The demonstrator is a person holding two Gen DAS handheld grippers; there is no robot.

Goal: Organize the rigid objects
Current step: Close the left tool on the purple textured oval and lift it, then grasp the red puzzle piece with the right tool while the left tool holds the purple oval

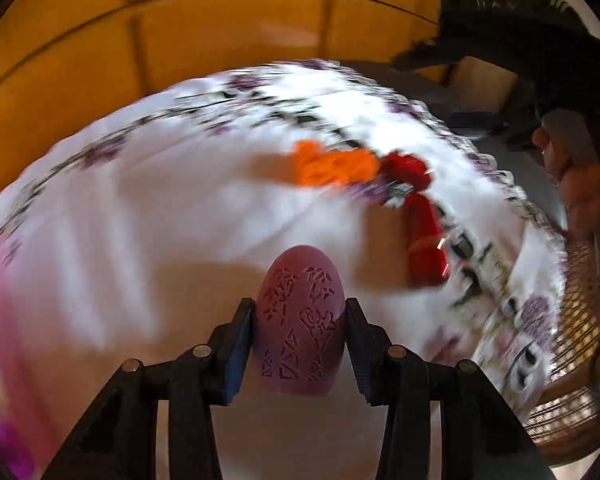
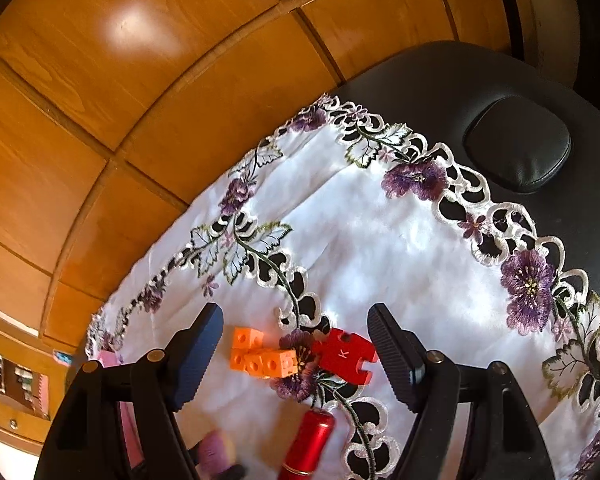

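Jaws of left gripper (image 1: 299,338) clamp purple egg (image 1: 300,320); carved pattern legible only there.

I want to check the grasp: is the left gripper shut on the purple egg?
Shut on it: both pads press the sides of the purple egg in the left gripper.

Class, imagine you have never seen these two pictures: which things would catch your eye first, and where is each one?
The carved purple egg stands out, clamped in the left gripper at the bottom of its view. Ahead of the open right gripper, orange cubes, a red puzzle piece and a red metal tube lie on the flower-embroidered white cloth.
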